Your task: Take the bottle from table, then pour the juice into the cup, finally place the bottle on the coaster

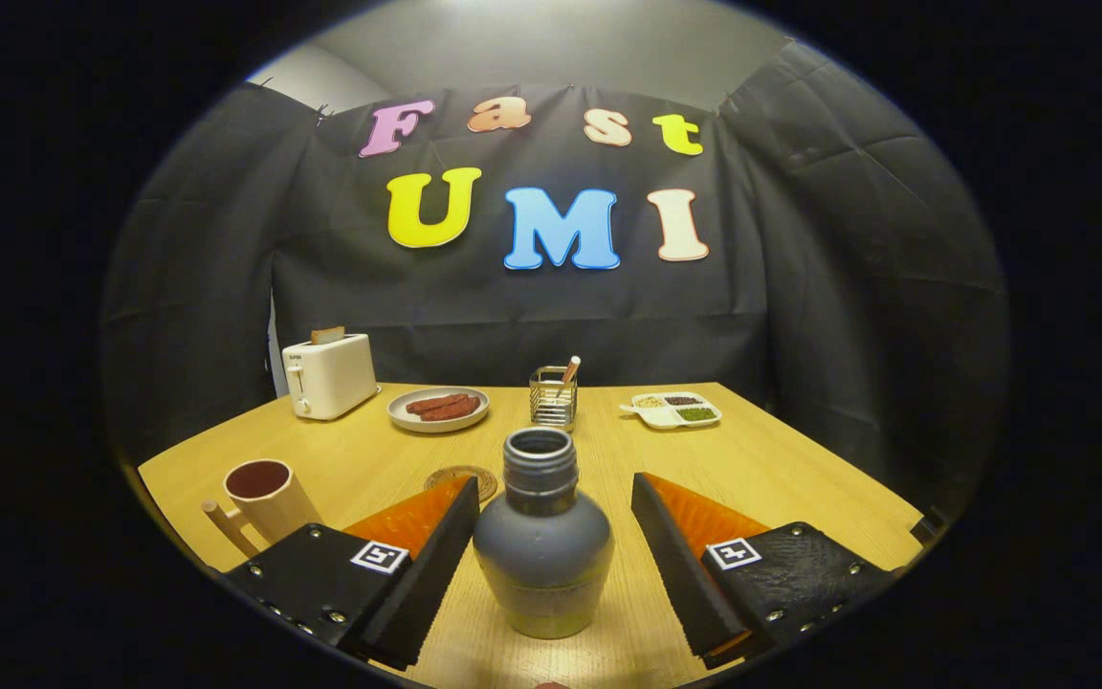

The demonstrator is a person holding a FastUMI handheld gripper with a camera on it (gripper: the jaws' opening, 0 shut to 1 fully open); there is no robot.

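Observation:
A grey bottle (542, 550) with an open threaded neck stands upright on the wooden table (781, 469), with a band of greenish juice low inside it. It sits between the two fingers of my gripper (551, 498), which is open with a gap on each side of the bottle. A pinkish cup (269, 498) with a side handle stands left of the left finger. The round woven coaster (462, 479) lies flat just beyond the left fingertip, partly hidden by it.
At the far side of the table stand a white toaster (329, 374) with a slice in it, a plate of sausages (438, 408), a wire holder (553, 396) with a stick, and a divided dish (674, 410) of grains.

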